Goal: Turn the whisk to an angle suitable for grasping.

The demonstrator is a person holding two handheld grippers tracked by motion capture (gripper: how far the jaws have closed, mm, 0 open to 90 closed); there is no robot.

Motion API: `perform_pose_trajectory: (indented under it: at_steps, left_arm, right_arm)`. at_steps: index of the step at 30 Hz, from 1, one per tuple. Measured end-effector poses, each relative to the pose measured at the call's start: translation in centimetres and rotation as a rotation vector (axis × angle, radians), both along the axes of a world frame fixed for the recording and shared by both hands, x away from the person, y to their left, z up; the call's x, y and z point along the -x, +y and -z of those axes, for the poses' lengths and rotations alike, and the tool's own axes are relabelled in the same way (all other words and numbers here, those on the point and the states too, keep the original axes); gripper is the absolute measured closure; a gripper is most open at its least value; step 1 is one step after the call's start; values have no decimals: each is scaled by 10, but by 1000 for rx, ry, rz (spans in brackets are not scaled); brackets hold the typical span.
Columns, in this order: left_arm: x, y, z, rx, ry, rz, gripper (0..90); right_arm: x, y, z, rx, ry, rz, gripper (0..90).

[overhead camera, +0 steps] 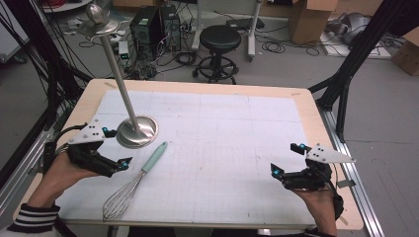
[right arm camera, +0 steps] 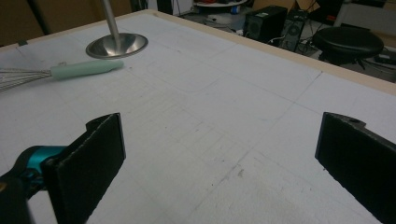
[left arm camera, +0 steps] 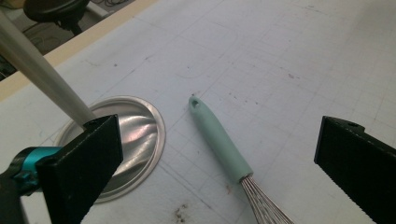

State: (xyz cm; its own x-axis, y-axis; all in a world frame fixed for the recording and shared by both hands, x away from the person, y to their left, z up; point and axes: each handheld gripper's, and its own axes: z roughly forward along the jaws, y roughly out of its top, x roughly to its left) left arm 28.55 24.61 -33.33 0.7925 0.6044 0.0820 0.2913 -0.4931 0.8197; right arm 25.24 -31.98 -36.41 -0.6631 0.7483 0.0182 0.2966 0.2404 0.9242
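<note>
The middle and right of the table [overhead camera: 247,123] lie bare, so a gripper could pass freely there, from near edge to far. At the left, the stand [overhead camera: 137,131] rises tall on its round base, its pole leaning far and left, and the whisk [overhead camera: 133,183] lies just near it, handle almost touching the base. The left gripper [overhead camera: 113,148], jaws wide, sits just left of both.

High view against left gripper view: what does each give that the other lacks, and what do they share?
The high view adds the whisk's wire head, the stand's top and the right gripper, its fingers apart. The left gripper view adds the hanging hole in the handle's end, and the left gripper with fingers wide apart. Shared: the mint whisk handle, the stand's round base and the gridded mat.
</note>
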Motion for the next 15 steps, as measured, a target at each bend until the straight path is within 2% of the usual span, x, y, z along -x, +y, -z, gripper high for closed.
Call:
perform_pose_trajectory:
  at_steps: [2, 4, 6, 9, 12, 15]
  left_arm:
    - [-2, -5, 1, -8, 15, 7, 17]
    - [-6, -12, 2, -34, 40, 10, 17]
    - [-7, -14, 2, -38, 45, 11, 17]
    - [-11, -24, 3, -81, 68, 18, 17]
    - [-14, -29, 3, -97, 77, 21, 17]
    - [-17, -38, 4, -145, 96, 31, 17]
  right_arm:
    - [0, 1, 0, -1, 3, -4, 6]
    - [-1, 2, 0, -1, 2, -7, 6]
    - [-1, 2, 0, -2, 5, -6, 6]
    - [-1, 2, 0, 0, 1, -9, 6]
    - [-1, 2, 0, -2, 3, -8, 6]
    - [-1, 2, -1, -1, 4, -14, 6]
